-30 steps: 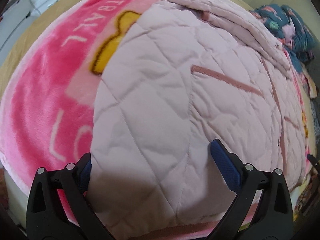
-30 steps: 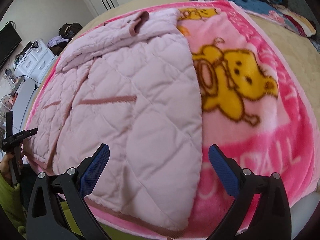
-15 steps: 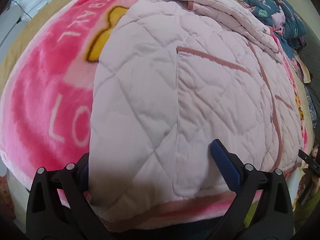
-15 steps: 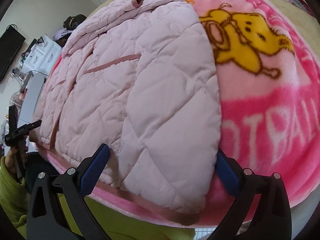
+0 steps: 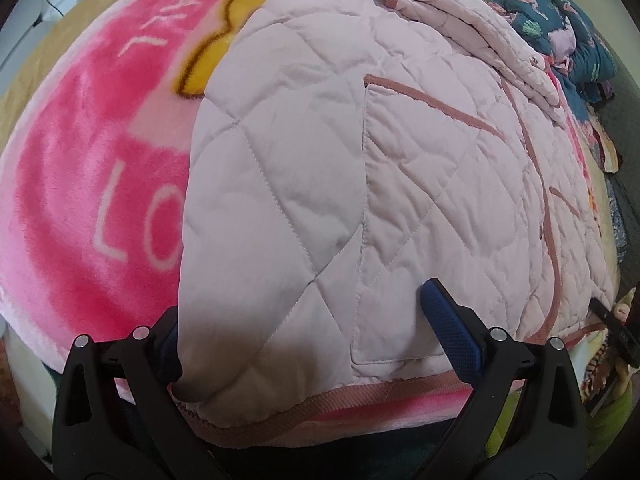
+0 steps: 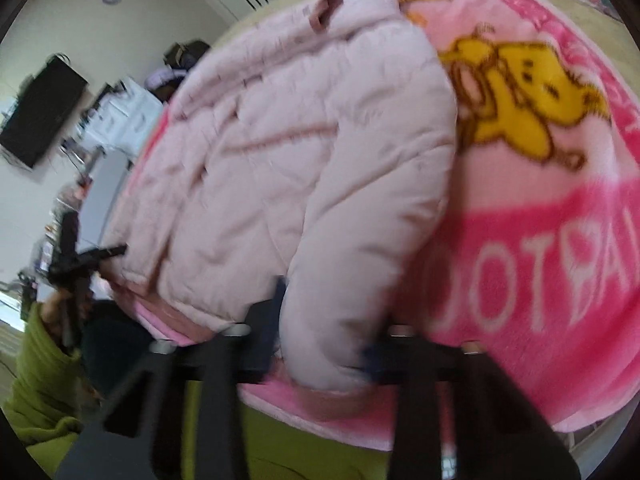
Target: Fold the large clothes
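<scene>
Nearest in the right wrist view, the right gripper (image 6: 324, 336) has changed most: half a second ago its jaws stood wide astride the hem corner of the pale pink quilted jacket (image 6: 304, 168); now they are closing, with a bunched fold of that corner between them and bulging up at 12 o'clock. The picture is blurred, so whether the pads already press the cloth cannot be told. The gripper tips steeply down at the bed's near edge.

The left gripper (image 5: 304, 336) is spread as before, pointing steeply down, its fingers (image 5: 452, 340) straddling the jacket's other hem corner, the 7 o'clock pad tucked under the cloth edge. Its view has barely shifted.

The jacket lies flat on a bright pink blanket (image 5: 92, 184) with a yellow cartoon figure (image 6: 524, 96), sleeves folded across the far end at 12 o'clock. Beyond, at 2 o'clock in the left view, sits a heap of dark patterned clothes (image 5: 568, 36).
</scene>
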{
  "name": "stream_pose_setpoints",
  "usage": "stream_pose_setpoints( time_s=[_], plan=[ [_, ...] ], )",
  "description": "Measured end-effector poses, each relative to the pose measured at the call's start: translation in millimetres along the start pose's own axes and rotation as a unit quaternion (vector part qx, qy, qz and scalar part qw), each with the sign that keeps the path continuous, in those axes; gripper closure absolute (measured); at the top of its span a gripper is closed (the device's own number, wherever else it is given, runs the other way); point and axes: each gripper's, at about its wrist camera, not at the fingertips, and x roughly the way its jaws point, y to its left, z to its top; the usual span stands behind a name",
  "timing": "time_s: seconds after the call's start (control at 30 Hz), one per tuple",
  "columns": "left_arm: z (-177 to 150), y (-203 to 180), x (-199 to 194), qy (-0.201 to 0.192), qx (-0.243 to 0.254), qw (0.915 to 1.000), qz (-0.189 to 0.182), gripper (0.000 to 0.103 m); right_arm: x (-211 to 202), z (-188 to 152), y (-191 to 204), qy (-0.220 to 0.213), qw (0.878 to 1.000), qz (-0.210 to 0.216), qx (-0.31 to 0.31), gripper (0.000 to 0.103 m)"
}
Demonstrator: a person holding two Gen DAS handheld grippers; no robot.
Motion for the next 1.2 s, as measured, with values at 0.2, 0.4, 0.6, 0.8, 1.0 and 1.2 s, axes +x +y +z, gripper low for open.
stream_pose_setpoints(
  time_s=[0.2, 0.4, 0.6, 0.8, 1.0, 1.2],
  plan=[
    [-1, 2, -6, -0.014, -0.001, 0.9999, -0.008, 0.029, -24, 24, 21, -0.048, 0.998, 0.040, -0.028, 0.082],
    [0, 9, -20, -0.035, -0.003, 0.9988, -0.035, 0.065, -42, 45, 29, -0.092, 0.992, 0.072, -0.037, 0.083],
    [4, 2, -46, -0.084, 0.015, 0.9951, -0.048, 0.087, -45, 62, 31, -0.122, 0.988, 0.088, -0.031, 0.083],
    [15, -18, -74, -0.138, 0.031, 0.9884, -0.055, 0.089, -49, 76, 36, -0.146, 0.984, 0.098, -0.033, 0.083],
    [31, -34, -95, -0.179, 0.037, 0.9811, -0.062, 0.089, -52, 86, 37, -0.163, 0.981, 0.104, -0.030, 0.083],
    [47, -50, -109, -0.209, 0.046, 0.9749, -0.062, 0.089, -55, 97, 34, -0.178, 0.978, 0.109, -0.026, 0.083]
  ],
)
